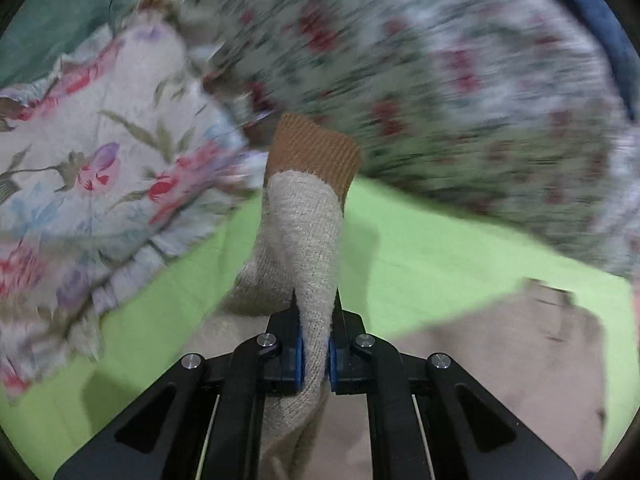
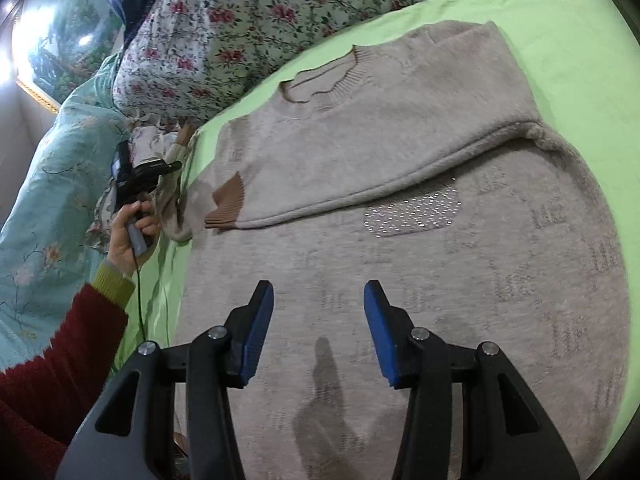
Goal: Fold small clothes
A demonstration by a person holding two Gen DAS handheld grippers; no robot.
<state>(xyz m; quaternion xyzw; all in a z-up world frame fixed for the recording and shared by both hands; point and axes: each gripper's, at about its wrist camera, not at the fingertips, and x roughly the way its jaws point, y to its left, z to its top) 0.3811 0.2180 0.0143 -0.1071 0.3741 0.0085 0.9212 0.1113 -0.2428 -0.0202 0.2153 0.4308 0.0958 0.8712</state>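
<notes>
Left tool (image 1: pixel 316 354) clamped on sweater sleeve (image 1: pixel 304 240), right tool (image 2: pixel 319 332) open; next, laying sleeve across sweater (image 2: pixel 400 280).

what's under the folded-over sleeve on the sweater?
The sleeve with the brown cuff lies across the beige sweater chest. Just below its edge, a rhinestone patch shows. Whether the patch runs further under the sleeve is hidden. Green sheet lies beneath everything.

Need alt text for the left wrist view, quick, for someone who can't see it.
The left gripper is shut on a beige sweater sleeve with a brown cuff, held up over a green sheet. Blurred flowered bedding fills the background, with a flowered pillow at left.
</notes>
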